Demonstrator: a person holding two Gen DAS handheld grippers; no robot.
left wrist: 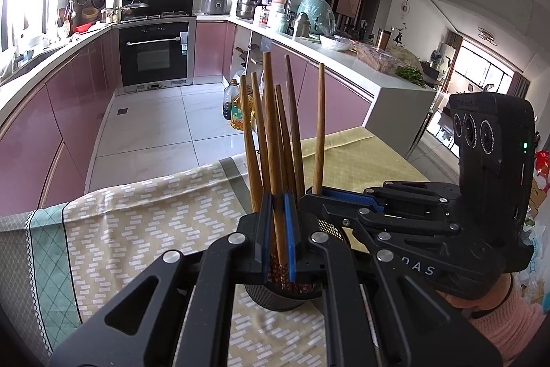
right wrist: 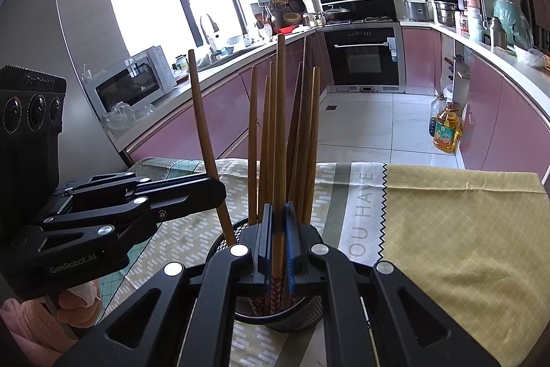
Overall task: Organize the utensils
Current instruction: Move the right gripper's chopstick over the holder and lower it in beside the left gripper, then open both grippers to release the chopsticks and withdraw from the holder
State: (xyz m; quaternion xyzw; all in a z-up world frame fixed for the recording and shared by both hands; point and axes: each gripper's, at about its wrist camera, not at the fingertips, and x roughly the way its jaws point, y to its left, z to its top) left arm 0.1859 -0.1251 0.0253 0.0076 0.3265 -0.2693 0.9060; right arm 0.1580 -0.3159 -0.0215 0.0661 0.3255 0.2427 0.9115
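Note:
A black mesh utensil cup (left wrist: 275, 296) (right wrist: 285, 320) stands on the cloth-covered table and holds several brown wooden chopsticks (left wrist: 285, 126) (right wrist: 299, 133) standing upright. My left gripper (left wrist: 277, 236) is shut on one chopstick (left wrist: 271, 140) just above the cup; it shows from the side in the right wrist view (right wrist: 220, 195). My right gripper (right wrist: 277, 243) is shut on another chopstick (right wrist: 280, 126) above the cup; it shows in the left wrist view (left wrist: 316, 193) gripping the rightmost stick (left wrist: 319, 126).
The table carries a patterned cloth (left wrist: 137, 229) and a yellow-green cloth (right wrist: 464, 246). Beyond its far edge lies a kitchen floor with oil bottles (right wrist: 445, 126), pink cabinets, an oven (left wrist: 154, 52) and a microwave (right wrist: 134, 85).

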